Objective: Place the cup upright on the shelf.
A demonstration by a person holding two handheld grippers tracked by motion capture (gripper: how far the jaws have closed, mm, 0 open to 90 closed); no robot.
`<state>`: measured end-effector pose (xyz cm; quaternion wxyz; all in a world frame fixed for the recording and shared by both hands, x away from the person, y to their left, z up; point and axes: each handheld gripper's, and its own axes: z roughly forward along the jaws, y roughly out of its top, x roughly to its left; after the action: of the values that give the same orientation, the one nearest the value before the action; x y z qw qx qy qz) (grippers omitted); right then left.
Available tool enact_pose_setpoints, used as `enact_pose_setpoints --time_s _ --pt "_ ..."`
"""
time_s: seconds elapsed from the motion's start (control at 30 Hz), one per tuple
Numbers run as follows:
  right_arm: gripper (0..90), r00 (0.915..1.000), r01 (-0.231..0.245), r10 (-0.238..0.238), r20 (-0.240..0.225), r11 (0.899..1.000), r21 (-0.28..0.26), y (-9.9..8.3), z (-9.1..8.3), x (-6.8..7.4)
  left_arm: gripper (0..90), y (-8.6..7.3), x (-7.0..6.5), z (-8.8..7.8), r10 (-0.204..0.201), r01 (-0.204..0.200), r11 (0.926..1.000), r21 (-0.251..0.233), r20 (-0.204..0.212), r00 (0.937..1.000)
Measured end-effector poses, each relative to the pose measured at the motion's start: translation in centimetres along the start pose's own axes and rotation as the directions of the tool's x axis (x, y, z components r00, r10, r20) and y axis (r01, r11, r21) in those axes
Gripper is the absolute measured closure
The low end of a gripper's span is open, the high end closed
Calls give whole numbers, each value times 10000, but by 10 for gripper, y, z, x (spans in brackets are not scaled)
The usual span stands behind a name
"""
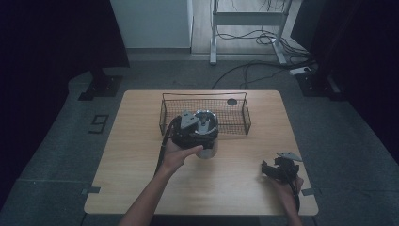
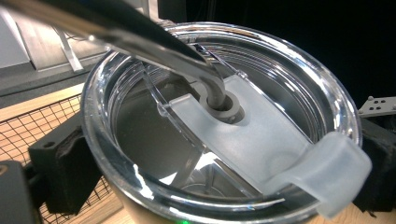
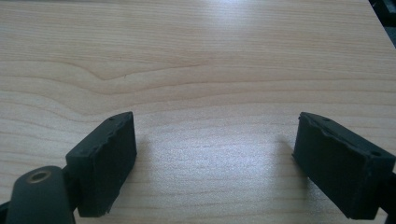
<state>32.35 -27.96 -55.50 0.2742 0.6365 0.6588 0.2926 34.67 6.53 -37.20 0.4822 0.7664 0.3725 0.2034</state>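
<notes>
Tumbler (image 2: 219, 140) holding a metal straw (image 2: 154, 44), gripped by left claw (image 2: 219, 163); right claw (image 3: 215, 158) released.

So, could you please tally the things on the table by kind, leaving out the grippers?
Wire basket: 1
Steel cup: 1
Clear lid: 1
Metal straw: 1
Total: 4

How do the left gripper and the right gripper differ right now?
The left gripper clamps a steel tumbler between its jaws, beside the wire basket; the right gripper holds nothing, its jaws spread over bare table. The left is mid-table, the right near the table's right front corner. Both have black padded jaws.
</notes>
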Motion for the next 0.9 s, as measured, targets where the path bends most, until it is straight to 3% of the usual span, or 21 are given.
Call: enact_pose_setpoints --time_s 0.9 --pt "129 9999 -70 70 82 10000 -18 0 1 0 37 4 6 5 -126 127 9999 77 -220 9997"
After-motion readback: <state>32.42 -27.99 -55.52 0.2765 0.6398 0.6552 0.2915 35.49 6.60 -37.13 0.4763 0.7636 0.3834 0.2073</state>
